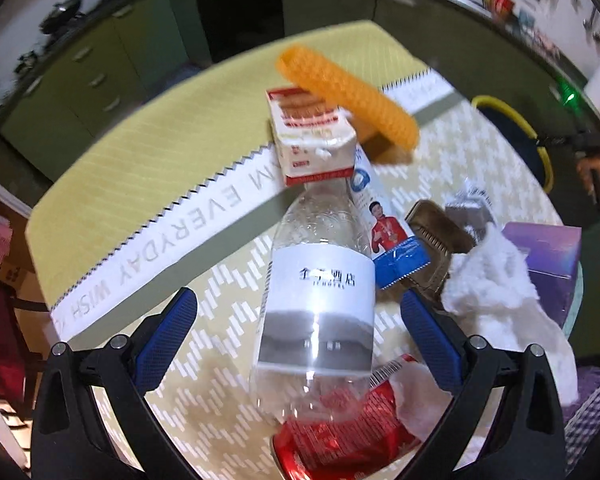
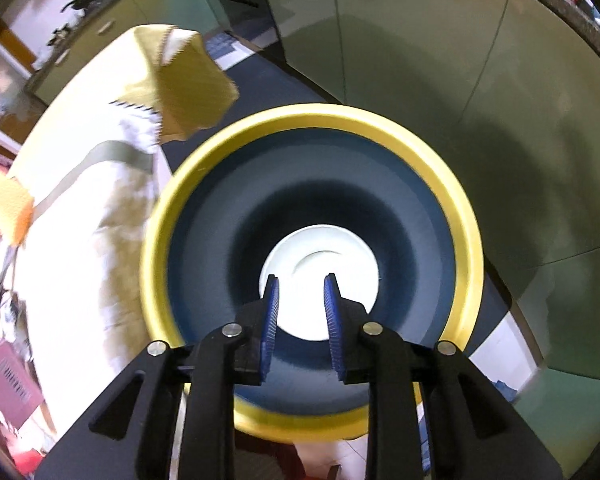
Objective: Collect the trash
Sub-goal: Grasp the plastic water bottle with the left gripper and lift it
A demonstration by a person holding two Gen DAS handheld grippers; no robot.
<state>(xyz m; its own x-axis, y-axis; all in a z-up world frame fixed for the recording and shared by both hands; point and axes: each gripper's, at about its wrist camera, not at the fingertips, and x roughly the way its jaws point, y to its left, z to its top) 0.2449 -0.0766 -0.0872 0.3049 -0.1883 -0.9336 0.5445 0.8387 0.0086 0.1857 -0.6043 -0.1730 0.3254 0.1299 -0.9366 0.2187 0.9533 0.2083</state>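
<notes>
Left wrist view, left to right. The tablecloth (image 1: pixel 140 168) covered the table, yellow at the far side with a white lettered band. The left gripper (image 1: pixel 299 322) stood with its jaws wide apart, one blue pad on each side of a clear plastic bottle (image 1: pixel 316 280) that lay on the cloth; neither pad touched it. A small red-and-white carton (image 1: pixel 310 136) sat at the bottle's far end, with an orange mesh roll (image 1: pixel 346 98) just behind it. A crushed red can (image 1: pixel 340 436) lay at the bottle's near end. Further right: a blue-and-white wrapper (image 1: pixel 388 232), a brown comb-like item (image 1: pixel 436 236), crumpled white tissue (image 1: pixel 496 292), and a purple box (image 1: pixel 548 252).

Right wrist view. The table edge was at the left. The right gripper (image 2: pixel 302 308) hung over the trash bin (image 2: pixel 456 200), which had a yellow rim and dark blue inside, with a white disc (image 2: pixel 320 252) at the bottom. The jaws were parted by a narrow gap and held nothing.
</notes>
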